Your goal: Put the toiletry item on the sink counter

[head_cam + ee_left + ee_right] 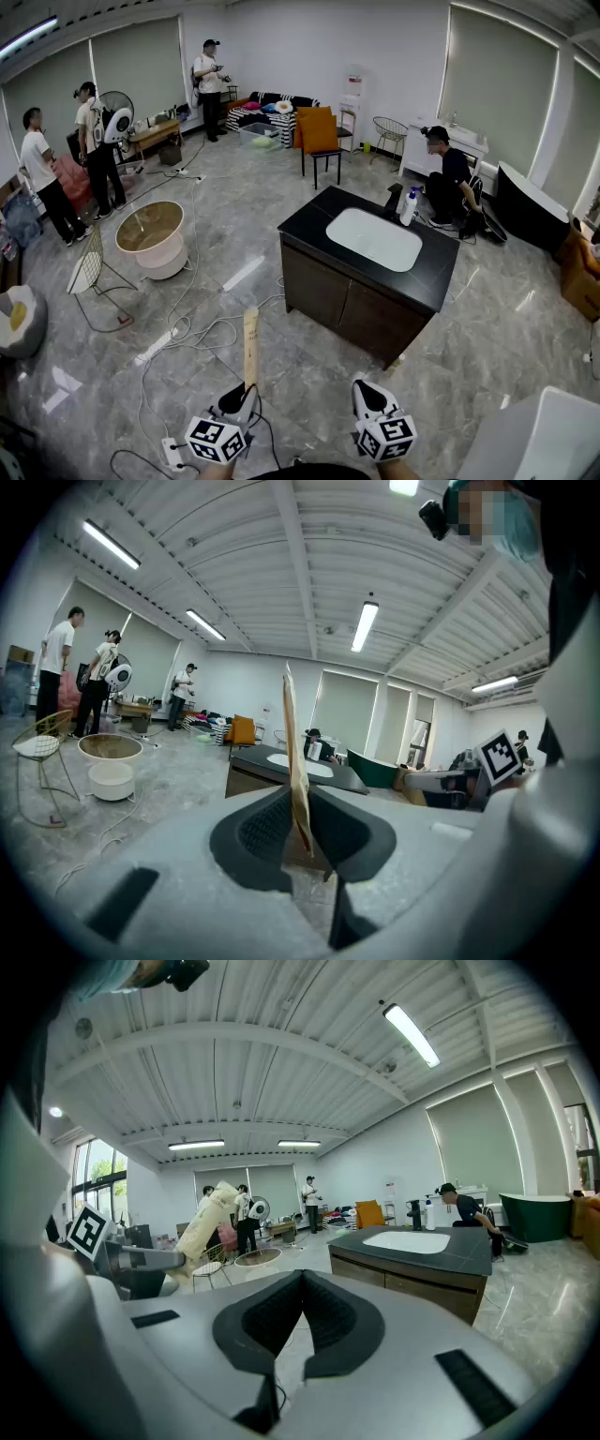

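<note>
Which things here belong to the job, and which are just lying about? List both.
Job:
- long cream toiletry tube, clamped in the left gripper
- black sink counter with white basin

Lying about:
- white bottle on that counter
- orange chair
- round beige tub
- white wire chair
- right gripper, shut and empty

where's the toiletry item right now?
Head view, bottom centre-left: the toiletry item is clamped in the left gripper, sticking forward over the floor, short of the sink counter.
</note>
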Action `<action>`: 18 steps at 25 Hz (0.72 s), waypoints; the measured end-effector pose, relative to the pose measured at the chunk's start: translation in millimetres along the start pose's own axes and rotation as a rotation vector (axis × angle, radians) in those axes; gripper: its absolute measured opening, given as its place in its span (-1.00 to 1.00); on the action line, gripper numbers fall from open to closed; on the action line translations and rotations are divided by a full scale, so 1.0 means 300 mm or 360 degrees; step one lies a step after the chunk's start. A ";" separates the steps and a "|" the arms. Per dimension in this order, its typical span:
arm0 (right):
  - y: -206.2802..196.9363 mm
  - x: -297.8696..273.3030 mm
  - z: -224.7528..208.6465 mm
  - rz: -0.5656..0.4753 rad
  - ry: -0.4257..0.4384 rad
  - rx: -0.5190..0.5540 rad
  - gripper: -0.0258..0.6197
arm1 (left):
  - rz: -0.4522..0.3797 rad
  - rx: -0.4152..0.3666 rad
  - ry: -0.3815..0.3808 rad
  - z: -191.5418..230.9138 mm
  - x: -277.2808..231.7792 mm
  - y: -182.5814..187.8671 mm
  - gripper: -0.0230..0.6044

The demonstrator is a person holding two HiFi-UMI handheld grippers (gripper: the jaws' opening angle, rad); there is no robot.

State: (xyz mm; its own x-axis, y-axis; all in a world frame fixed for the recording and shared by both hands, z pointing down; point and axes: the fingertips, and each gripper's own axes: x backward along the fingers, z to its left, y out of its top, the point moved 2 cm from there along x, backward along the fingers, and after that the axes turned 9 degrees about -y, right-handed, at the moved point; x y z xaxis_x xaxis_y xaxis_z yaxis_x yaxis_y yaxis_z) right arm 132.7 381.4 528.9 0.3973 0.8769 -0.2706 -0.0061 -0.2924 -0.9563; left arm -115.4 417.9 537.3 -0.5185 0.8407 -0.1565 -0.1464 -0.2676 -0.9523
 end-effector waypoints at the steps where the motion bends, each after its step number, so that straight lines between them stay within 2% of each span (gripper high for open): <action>1: 0.005 -0.002 0.002 -0.0010 0.0004 0.0003 -0.92 | 0.0007 0.0005 -0.0007 0.000 -0.001 -0.005 -0.75; 10: 0.036 -0.086 -0.042 0.0002 -0.0030 -0.0048 -0.92 | 0.0053 0.0040 -0.0018 0.049 -0.063 0.000 -0.75; 18: 0.104 -0.323 -0.177 0.0000 0.0037 -0.0033 -0.92 | 0.0029 0.0037 0.0057 0.139 -0.284 0.060 -0.75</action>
State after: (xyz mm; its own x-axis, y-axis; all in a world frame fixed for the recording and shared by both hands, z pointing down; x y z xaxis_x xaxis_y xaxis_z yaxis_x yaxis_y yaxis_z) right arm 142.9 267.1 531.2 0.4185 0.8678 -0.2678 0.0127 -0.3005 -0.9537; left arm -109.0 322.0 544.4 -0.4908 0.8517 -0.1835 -0.1571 -0.2937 -0.9429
